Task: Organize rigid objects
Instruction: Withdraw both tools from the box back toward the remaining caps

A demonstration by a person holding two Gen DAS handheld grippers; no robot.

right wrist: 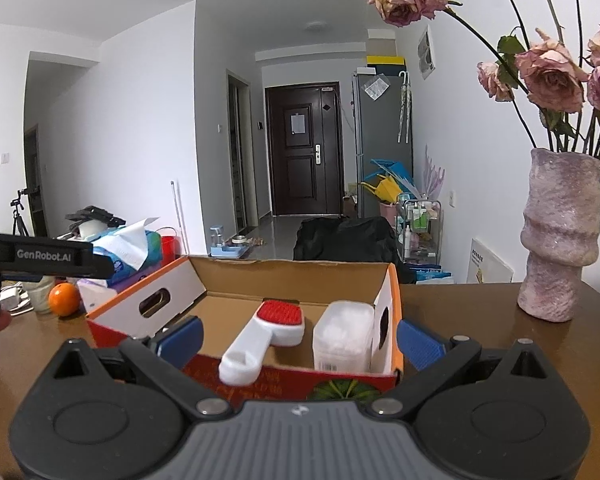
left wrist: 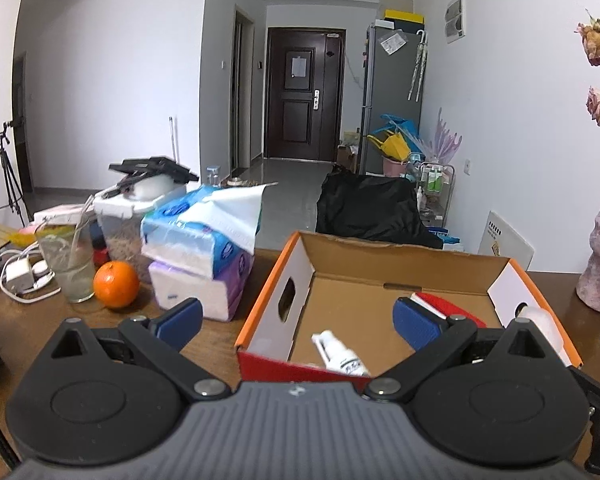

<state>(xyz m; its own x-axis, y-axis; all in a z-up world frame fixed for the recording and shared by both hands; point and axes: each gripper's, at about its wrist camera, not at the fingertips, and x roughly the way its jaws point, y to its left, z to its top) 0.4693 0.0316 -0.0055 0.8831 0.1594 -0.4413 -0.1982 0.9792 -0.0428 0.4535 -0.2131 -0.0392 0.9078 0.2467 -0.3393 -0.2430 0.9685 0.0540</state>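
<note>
Open orange-edged cardboard box on brown wooden counter; inside: white-handled brush with red pad, clear plastic tub of white cotton swabs, small white spray bottle; left gripper jaws apart, empty; right gripper jaws apart, empty; round orange fruit beside stacked tissue packs.

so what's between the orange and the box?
The stacked tissue packs sit between the orange and the box; the left wrist view shows it best.
</note>
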